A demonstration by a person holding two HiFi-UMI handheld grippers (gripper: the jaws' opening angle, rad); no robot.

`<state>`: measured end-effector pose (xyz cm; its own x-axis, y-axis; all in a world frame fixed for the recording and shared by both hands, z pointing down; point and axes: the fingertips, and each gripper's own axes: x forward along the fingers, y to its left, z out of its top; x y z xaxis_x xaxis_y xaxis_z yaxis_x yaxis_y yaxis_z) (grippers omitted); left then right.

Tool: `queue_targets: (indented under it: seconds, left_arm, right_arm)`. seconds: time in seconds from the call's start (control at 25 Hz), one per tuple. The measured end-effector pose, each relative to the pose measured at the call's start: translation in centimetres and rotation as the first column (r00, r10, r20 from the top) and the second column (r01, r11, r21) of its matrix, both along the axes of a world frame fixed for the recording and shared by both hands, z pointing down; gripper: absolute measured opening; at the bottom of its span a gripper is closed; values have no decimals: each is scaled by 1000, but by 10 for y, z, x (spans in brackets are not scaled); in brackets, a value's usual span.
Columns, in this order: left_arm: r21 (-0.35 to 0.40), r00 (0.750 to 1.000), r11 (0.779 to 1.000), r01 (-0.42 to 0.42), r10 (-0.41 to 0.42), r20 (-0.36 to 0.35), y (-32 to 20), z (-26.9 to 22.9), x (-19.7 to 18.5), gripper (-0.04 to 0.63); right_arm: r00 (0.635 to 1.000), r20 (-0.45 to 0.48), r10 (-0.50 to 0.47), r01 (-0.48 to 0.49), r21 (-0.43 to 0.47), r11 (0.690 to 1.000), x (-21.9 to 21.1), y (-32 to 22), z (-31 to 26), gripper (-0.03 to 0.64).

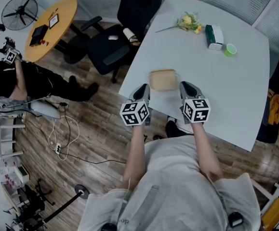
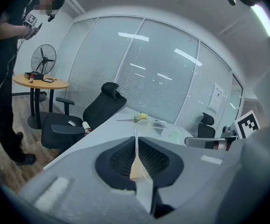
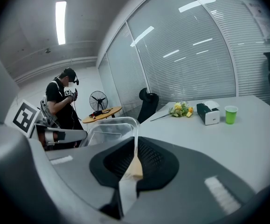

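Observation:
A clear plastic box [image 1: 164, 91] with something tan [image 1: 163, 79] in it sits at the near edge of the white table [image 1: 235, 95]. My left gripper [image 1: 144, 89] is shut on the box's left wall and my right gripper [image 1: 184, 87] is shut on its right wall. In the left gripper view the jaws [image 2: 136, 158] pinch a thin clear wall [image 2: 136, 136] with a tan sliver between the pads. In the right gripper view the jaws [image 3: 135, 161] clamp the box's rim, and the clear box [image 3: 107, 130] extends to their left.
Further back on the table lie yellow flowers [image 1: 189, 22], a tissue box [image 1: 213, 36] and a green cup [image 1: 230, 49]. A black office chair [image 1: 120, 37] stands by the table's left side. A round wooden table [image 1: 50, 25], a fan [image 1: 19, 12] and a person [image 1: 9, 76] are at left.

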<state>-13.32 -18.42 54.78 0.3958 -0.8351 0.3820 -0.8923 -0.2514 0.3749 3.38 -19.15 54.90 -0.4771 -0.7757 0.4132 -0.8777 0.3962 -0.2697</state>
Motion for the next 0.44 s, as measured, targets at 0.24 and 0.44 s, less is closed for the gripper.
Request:
queue_targets:
  seconds: [0.24, 0.44]
  left_arm:
    - [-10, 1000, 1000, -1, 2, 6, 0, 5, 1, 15]
    - [-16, 1000, 1000, -3, 3, 7, -5, 6, 2, 17]
  right_arm:
    - [1000, 8, -6, 6, -4, 1000, 1, -2, 2, 17]
    - [1000, 10, -7, 7, -7, 1000, 2, -9, 2, 17]
